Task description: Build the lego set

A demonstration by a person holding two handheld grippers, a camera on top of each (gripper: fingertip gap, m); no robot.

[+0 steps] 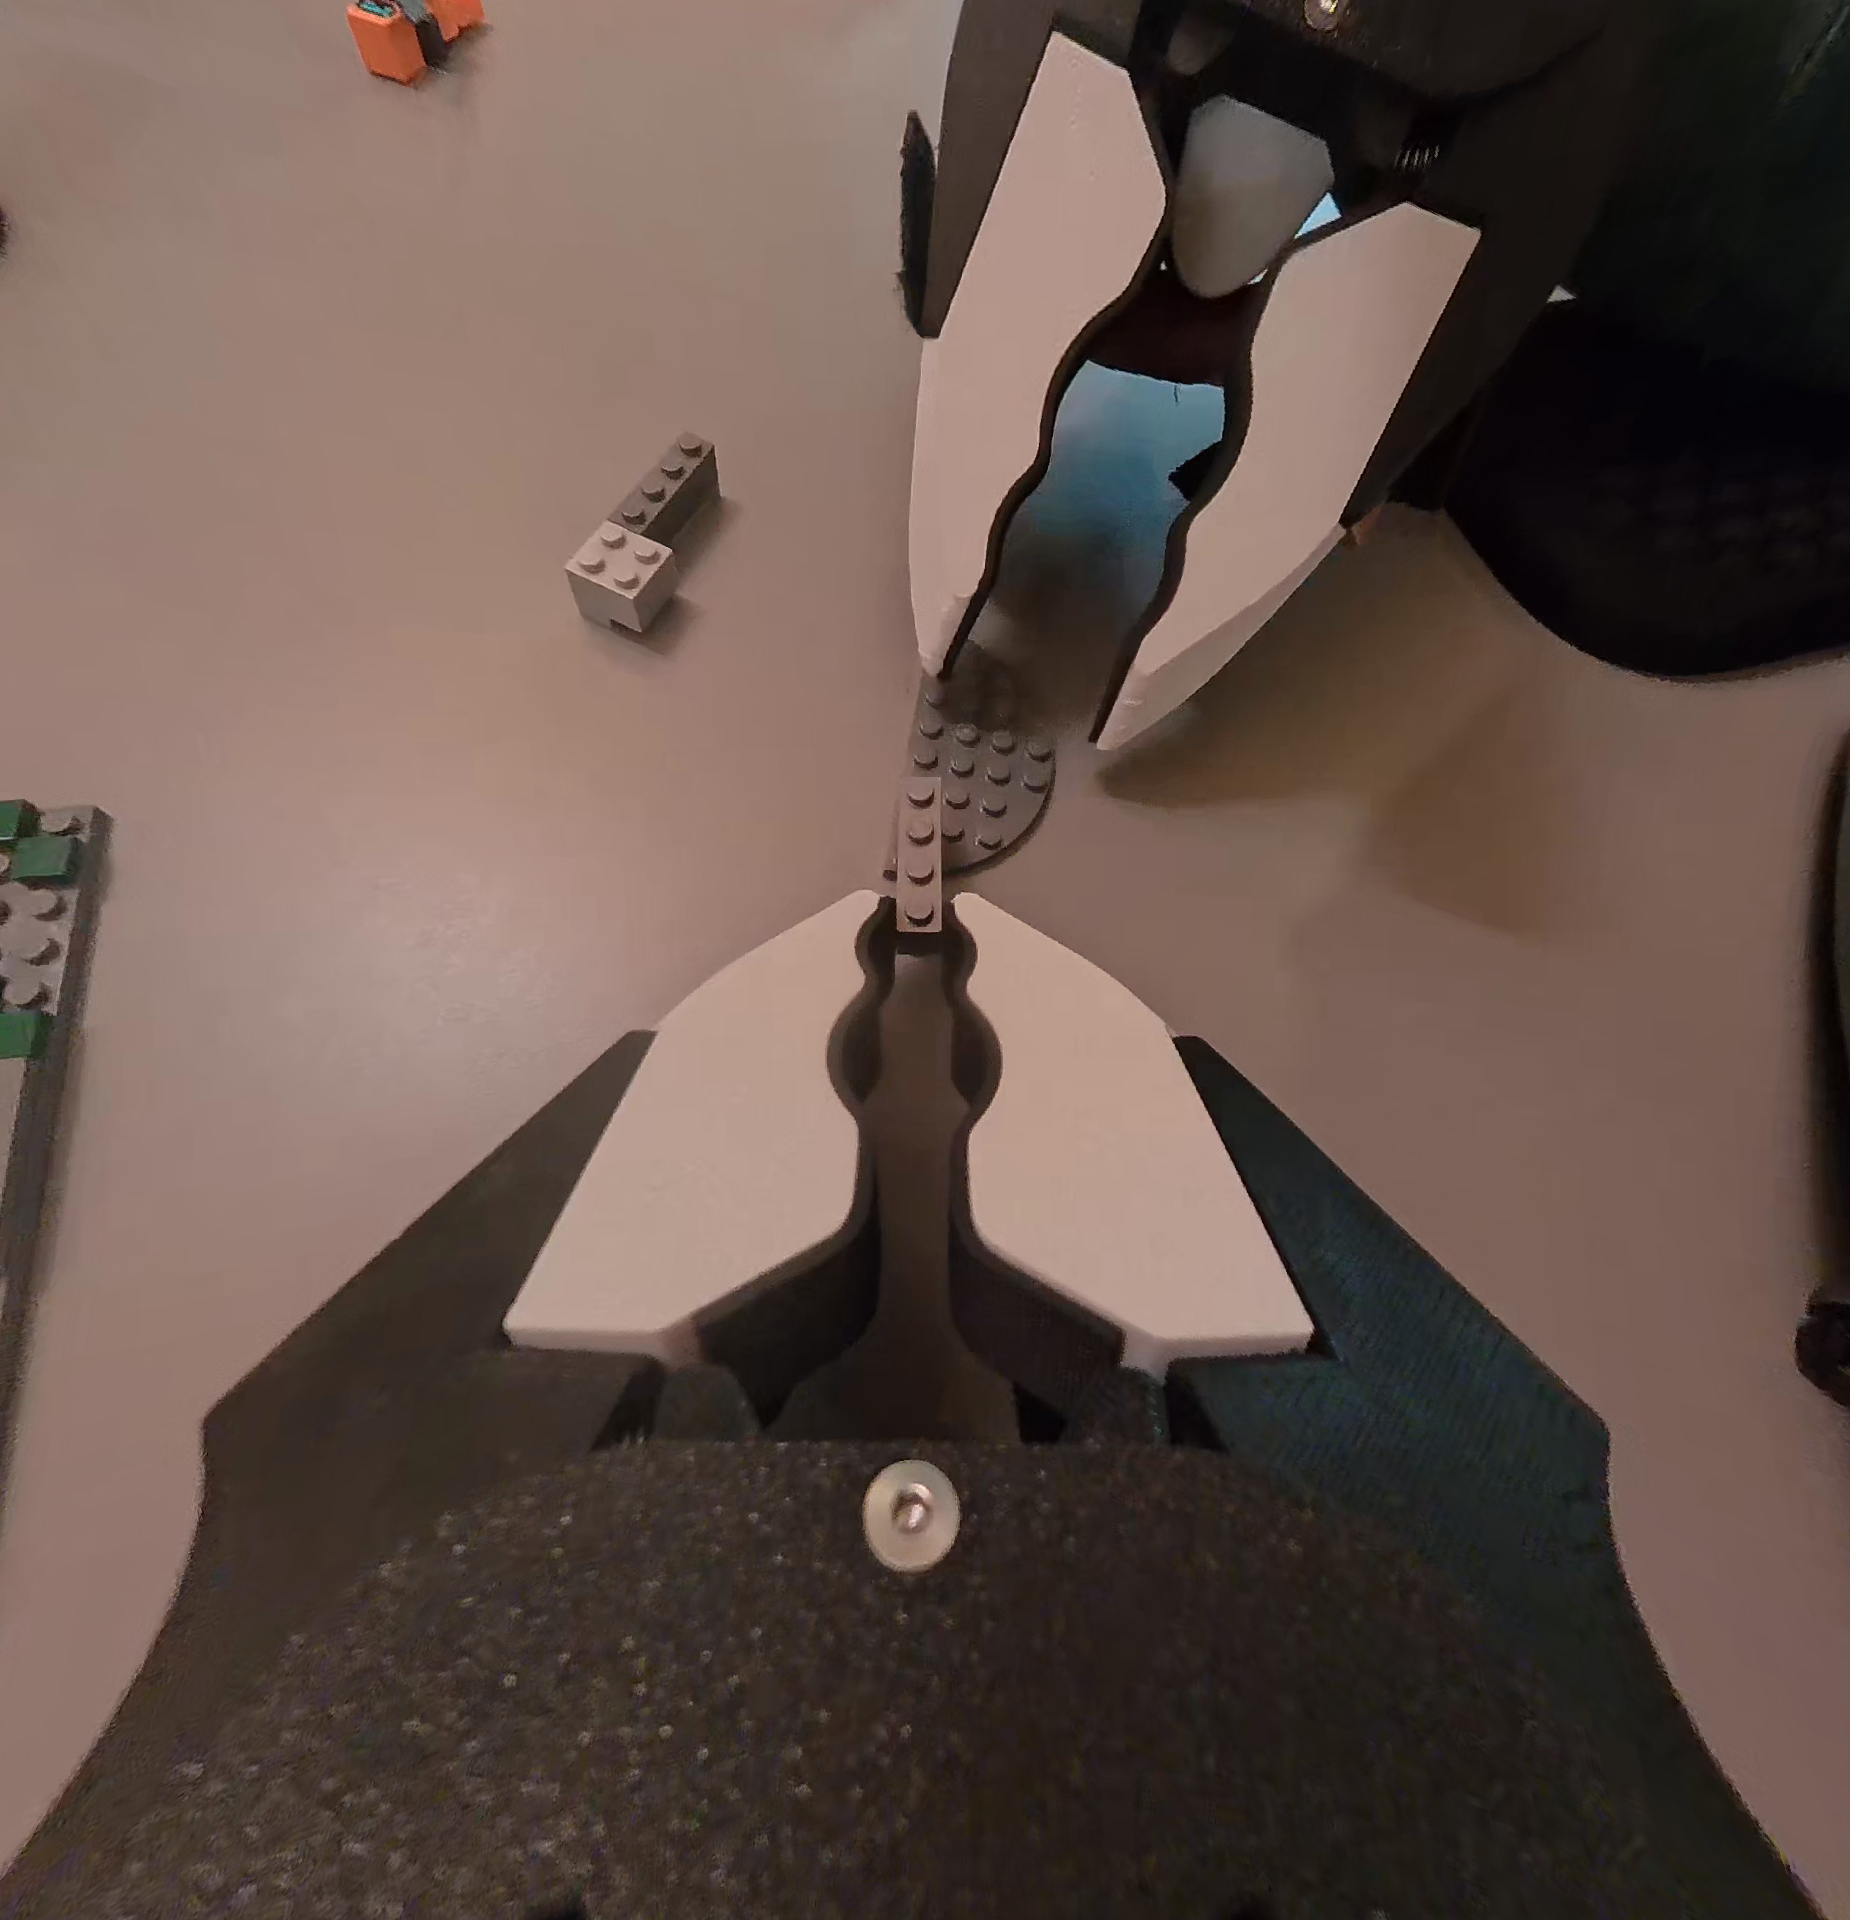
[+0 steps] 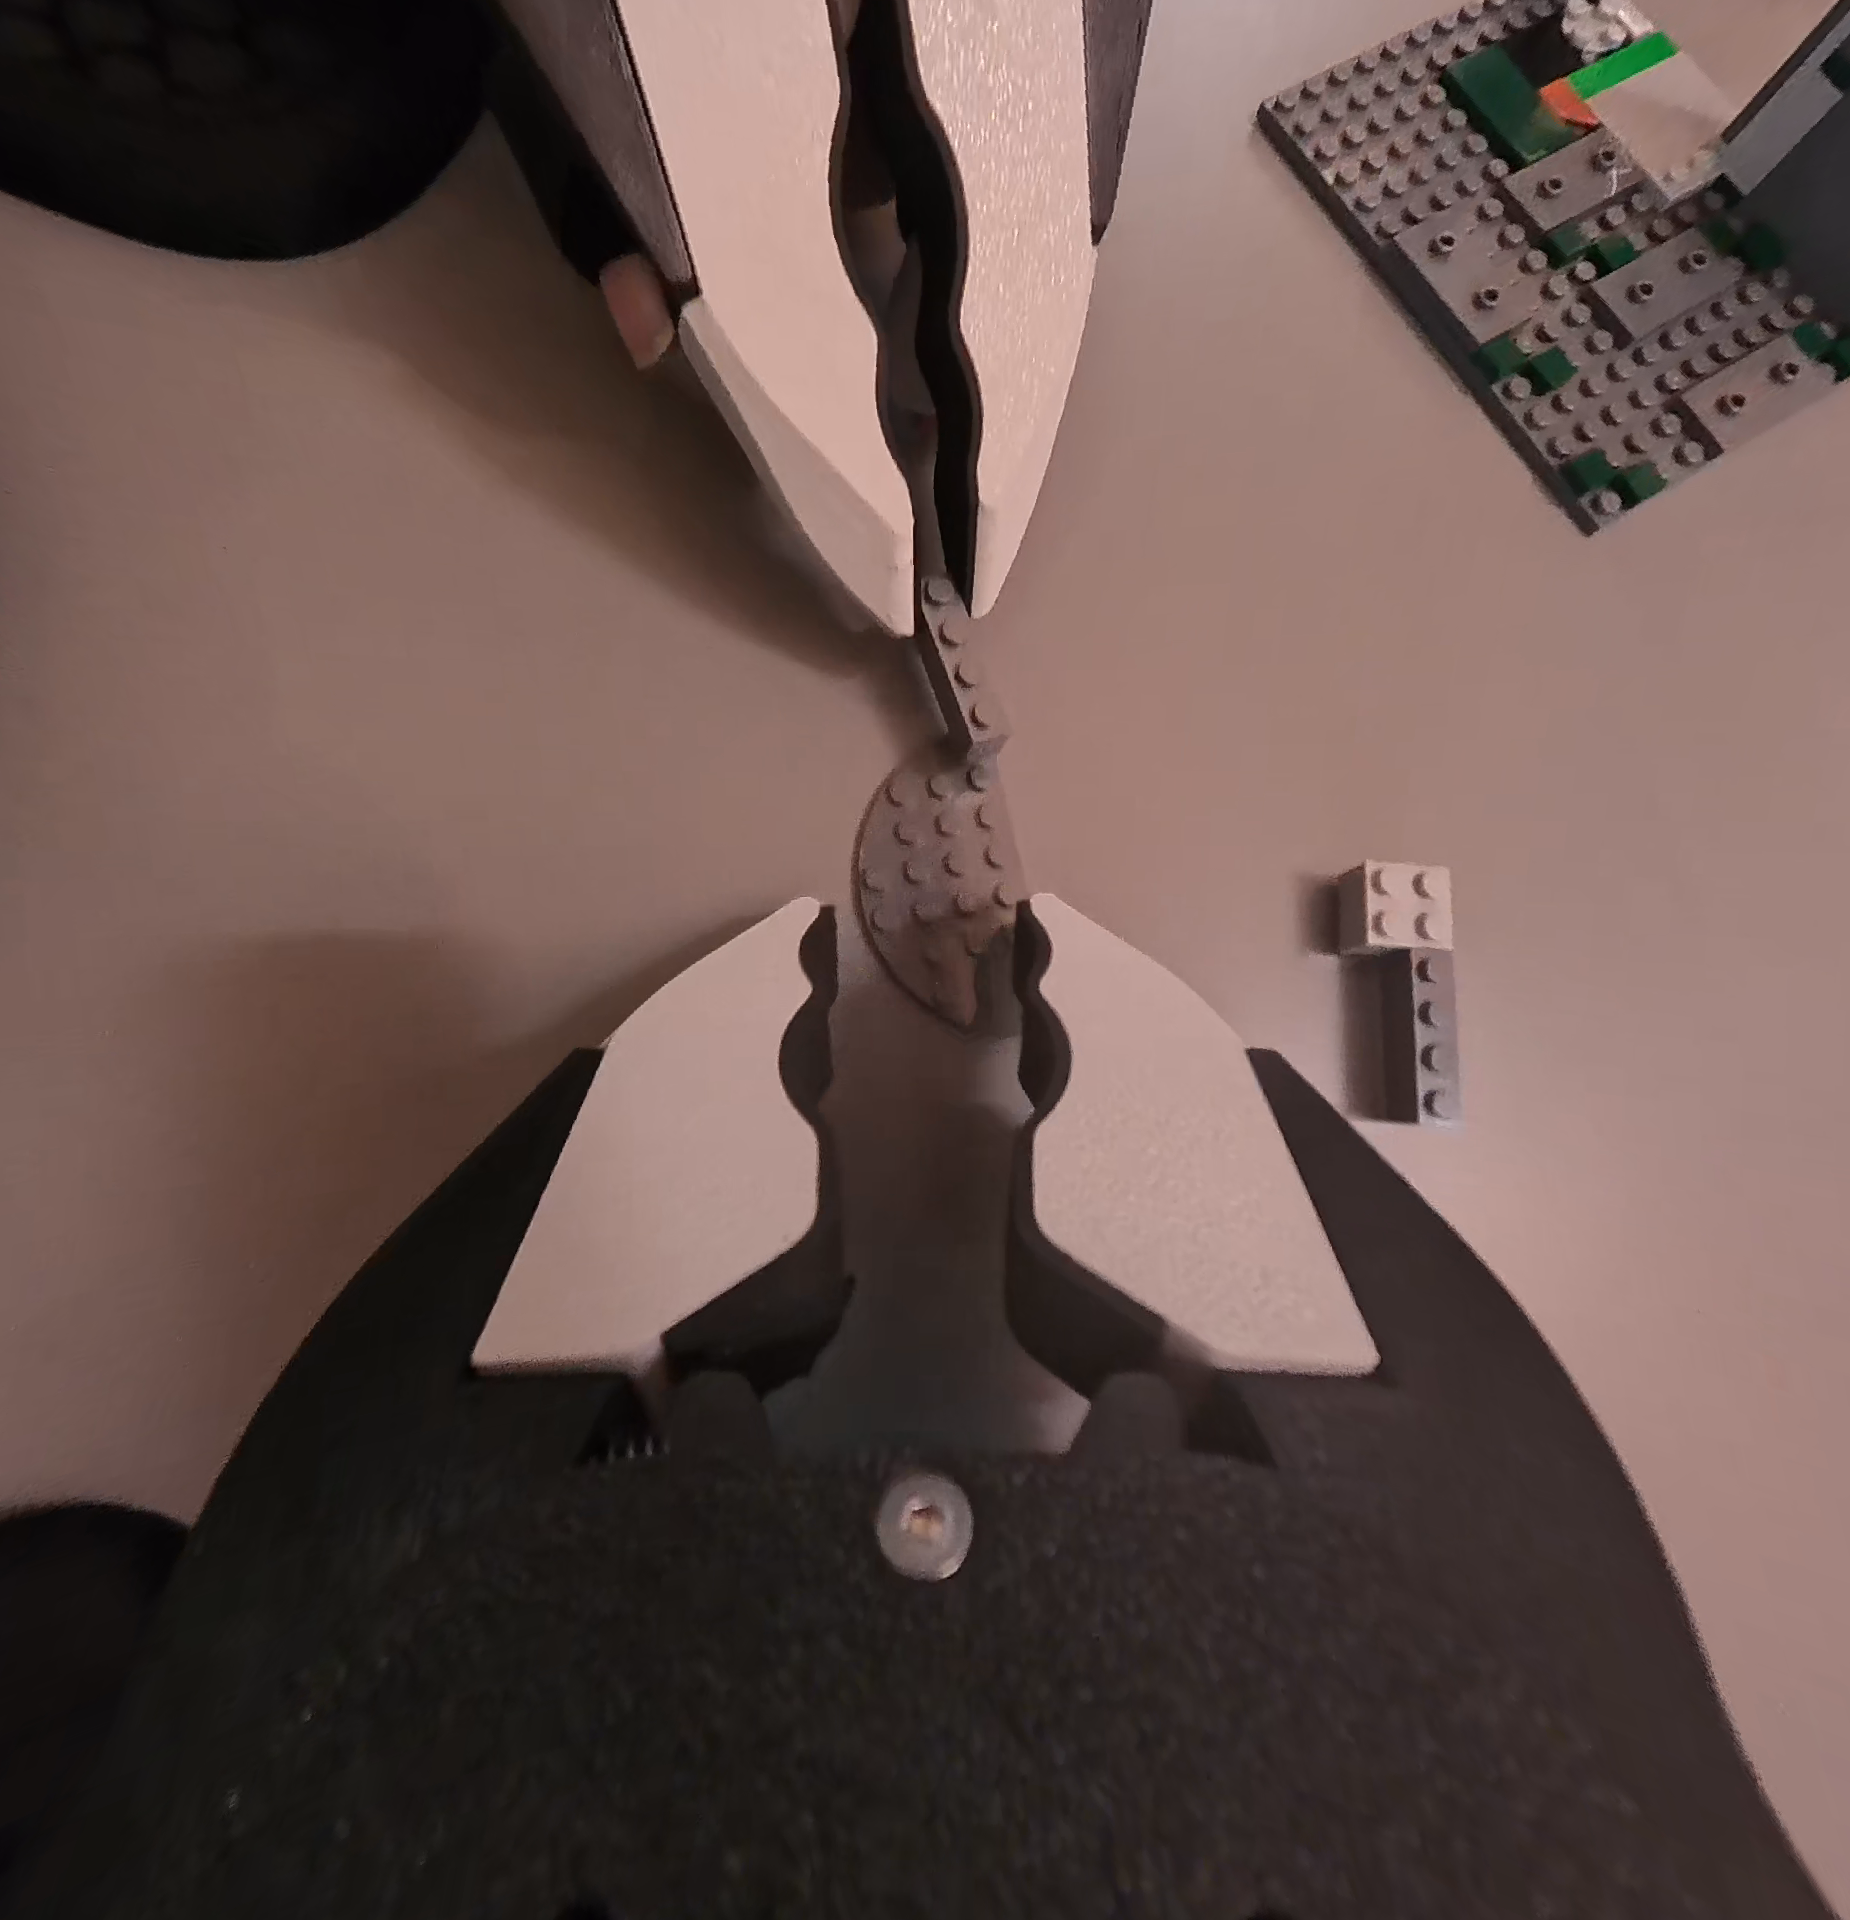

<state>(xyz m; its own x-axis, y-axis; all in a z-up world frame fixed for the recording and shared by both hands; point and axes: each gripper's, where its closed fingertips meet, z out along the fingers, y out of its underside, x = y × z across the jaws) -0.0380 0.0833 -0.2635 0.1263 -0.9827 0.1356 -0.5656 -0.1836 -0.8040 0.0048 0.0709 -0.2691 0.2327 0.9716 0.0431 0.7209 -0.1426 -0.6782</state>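
Observation:
My left gripper [image 1: 916, 904] is shut on one end of a narrow grey plate [image 1: 921, 847] and holds it over the straight edge of a dark grey half-round plate [image 1: 994, 790] that lies on the table. In the right wrist view the narrow plate [image 2: 965, 675] tilts down from the left gripper [image 2: 942, 613] and its free end touches the half-round plate [image 2: 931, 862]. My right gripper [image 2: 921, 914] is open, with its tips on either side of the half-round plate's near end. In the left wrist view the right gripper [image 1: 1025, 696] has one fingertip [image 1: 936, 660] on the plate's far corner.
A light grey square brick joined to a dark long brick [image 1: 640, 530] lies on the table [image 2: 1404, 987]. A grey baseplate with green pieces [image 2: 1627, 260] sits at the far right, at the left edge in the left wrist view [image 1: 17, 1039]. An orange object [image 1: 412, 36] lies far off. My hands' fingertips stand some 5 centimeters from each other.

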